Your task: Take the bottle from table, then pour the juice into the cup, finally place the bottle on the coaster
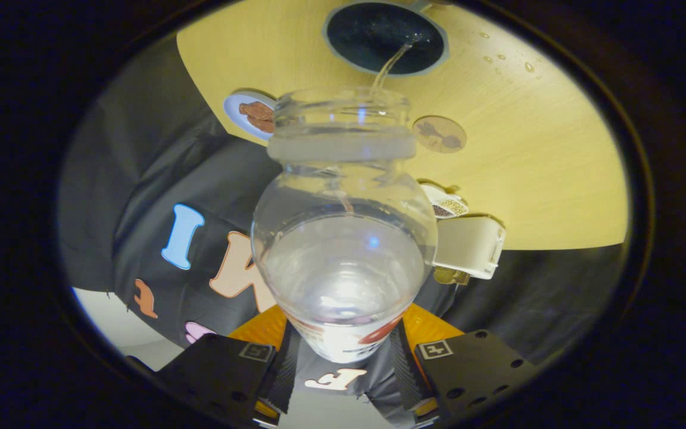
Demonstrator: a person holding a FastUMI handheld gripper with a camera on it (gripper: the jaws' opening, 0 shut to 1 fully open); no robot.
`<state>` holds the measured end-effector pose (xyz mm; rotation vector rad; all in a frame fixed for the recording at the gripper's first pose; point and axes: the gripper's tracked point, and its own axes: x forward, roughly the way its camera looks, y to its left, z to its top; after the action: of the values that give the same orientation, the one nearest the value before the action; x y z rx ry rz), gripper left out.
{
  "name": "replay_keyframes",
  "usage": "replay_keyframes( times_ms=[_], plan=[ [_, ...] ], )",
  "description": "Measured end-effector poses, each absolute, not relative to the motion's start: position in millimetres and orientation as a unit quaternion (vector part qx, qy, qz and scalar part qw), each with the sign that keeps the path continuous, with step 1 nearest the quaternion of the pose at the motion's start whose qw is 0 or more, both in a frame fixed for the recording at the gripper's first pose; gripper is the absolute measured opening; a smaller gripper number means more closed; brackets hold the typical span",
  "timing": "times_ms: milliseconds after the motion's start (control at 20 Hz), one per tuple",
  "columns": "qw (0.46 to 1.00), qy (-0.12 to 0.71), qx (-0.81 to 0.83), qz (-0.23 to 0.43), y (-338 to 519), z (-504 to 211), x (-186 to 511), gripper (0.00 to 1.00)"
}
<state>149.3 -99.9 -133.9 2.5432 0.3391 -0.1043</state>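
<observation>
1. Pale wood table (pixel 545 179) fills the background, with dark booth cloth beside it; water droplets (pixel 507 62) lie on the wood near the cup.
2. Gripper (pixel 343 363): both fingers press the base of the bottle (pixel 343 238) from either side, clamped on it.
3. Bottle: clear glass, held between the fingers, tipped with its open mouth pointing away towards the table. Clear liquid sits inside.
4. Thin stream of juice (pixel 392 67) runs from the bottle mouth into the cup (pixel 384 37), which lies beyond the bottle; cup interior looks dark.
5. Round coaster (pixel 439 134) lies on the table just beside the bottle neck, apart from the cup.
6. Small blue-rimmed dish (pixel 250 113) sits on the opposite side of the neck.
7. White box-like object (pixel 471 247) sits near the table edge; identity unclear.
</observation>
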Motion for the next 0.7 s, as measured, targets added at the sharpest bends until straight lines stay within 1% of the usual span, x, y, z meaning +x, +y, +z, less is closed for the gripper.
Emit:
replay_keyframes(
  times_ms=[200, 350, 400, 500, 700],
  plan=[
    [0.301, 0.129, 0.944, -0.046, -100, -140, 149, 0.73],
    [0.335, 0.145, 0.929, -0.054, -90, -154, 142, 0.73],
    [0.355, 0.148, 0.921, -0.057, -86, -158, 140, 0.73],
    [0.414, 0.165, 0.894, -0.057, -71, -165, 132, 0.73],
    [0.553, 0.238, 0.796, -0.064, -28, -192, 99, 0.73]
  ],
)
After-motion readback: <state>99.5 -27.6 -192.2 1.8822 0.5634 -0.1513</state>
